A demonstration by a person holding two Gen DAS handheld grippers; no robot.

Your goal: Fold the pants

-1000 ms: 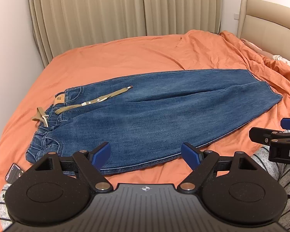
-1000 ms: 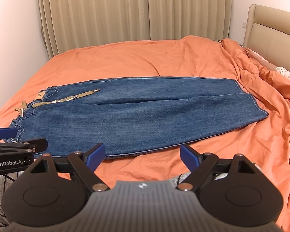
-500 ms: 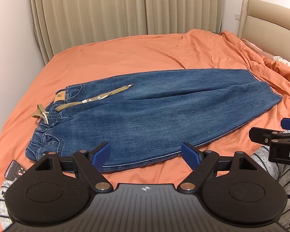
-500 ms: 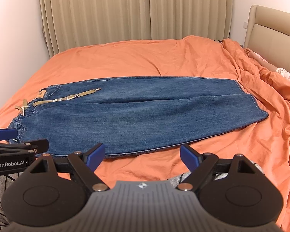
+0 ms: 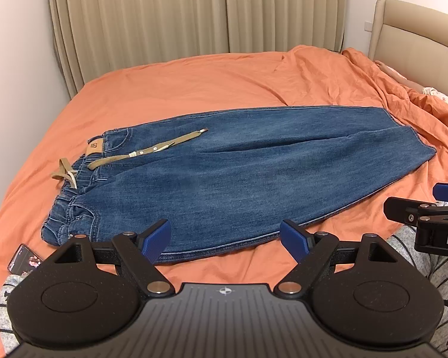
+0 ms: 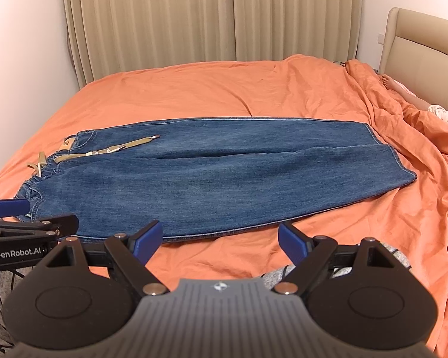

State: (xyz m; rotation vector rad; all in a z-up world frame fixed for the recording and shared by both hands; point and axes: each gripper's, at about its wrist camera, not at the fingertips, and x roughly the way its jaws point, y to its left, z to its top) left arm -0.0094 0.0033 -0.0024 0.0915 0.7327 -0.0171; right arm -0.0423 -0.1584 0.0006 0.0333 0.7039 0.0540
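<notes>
Blue denim pants [image 5: 239, 176] [image 6: 212, 179] lie flat on the orange bed, folded lengthwise, waistband at the left and hems at the right. A tan belt [image 5: 149, 152] [image 6: 110, 150] lies across the waist. My left gripper [image 5: 225, 240] is open and empty, hovering above the near long edge of the pants. Over that same near edge my right gripper [image 6: 219, 238] hangs open with nothing in it. Each gripper shows at the side of the other's view: the right gripper [image 5: 424, 208] and the left gripper [image 6: 30, 211].
The orange bedsheet [image 6: 224, 95] is bunched into folds at the right, beside a beige headboard [image 6: 424, 53]. A person's foot [image 6: 388, 82] shows by the headboard. A phone [image 5: 25, 259] lies at the bed's near left. Beige curtains [image 5: 194, 15] hang behind the bed.
Both grippers have shifted slightly, so the pants sit a little higher in both views. The pants have not moved and both grippers stay open.
</notes>
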